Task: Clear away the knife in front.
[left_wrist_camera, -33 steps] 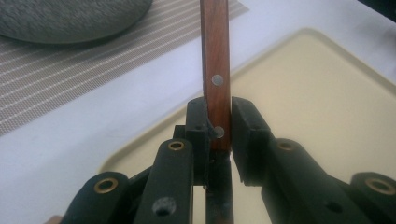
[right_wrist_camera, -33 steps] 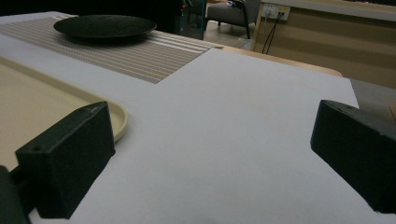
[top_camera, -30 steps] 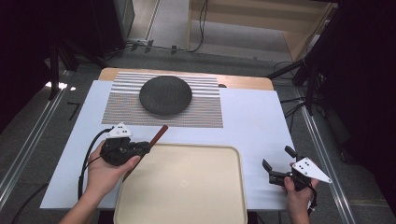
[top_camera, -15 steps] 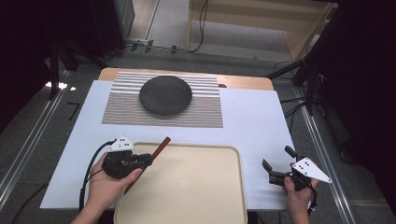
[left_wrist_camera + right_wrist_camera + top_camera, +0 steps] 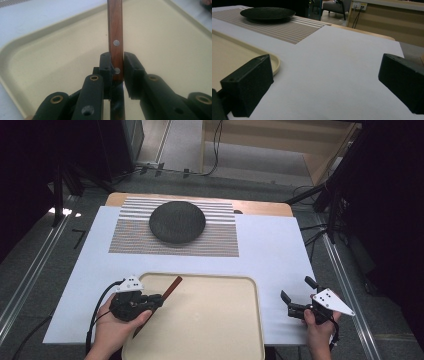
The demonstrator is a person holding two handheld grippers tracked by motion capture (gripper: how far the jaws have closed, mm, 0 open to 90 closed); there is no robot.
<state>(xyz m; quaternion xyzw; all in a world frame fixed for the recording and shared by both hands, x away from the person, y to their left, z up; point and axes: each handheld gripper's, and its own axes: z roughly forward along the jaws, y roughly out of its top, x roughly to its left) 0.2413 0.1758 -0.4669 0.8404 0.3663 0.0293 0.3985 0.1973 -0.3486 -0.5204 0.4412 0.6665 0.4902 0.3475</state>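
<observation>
Leftmost, my left gripper (image 5: pixel 150 301) sits at the left edge of the cream tray (image 5: pixel 210 320), its jaws clamped on the wooden handle of a knife (image 5: pixel 172 286). In the left gripper view the handle (image 5: pixel 115 37) stands between the two black pads, two rivets showing, above the tray's (image 5: pixel 50 65) bare floor. From above, the handle slants up and away toward the tray's far left corner. Beyond the tray, a striped mat (image 5: pixel 220 237) carries a dark plate (image 5: pixel 177 221), well apart from the knife. Farther right, my right gripper (image 5: pixel 295 290) rests on the white sheet (image 5: pixel 272 245) just beside the tray's right side, jaws spread wide with nothing between them.
</observation>
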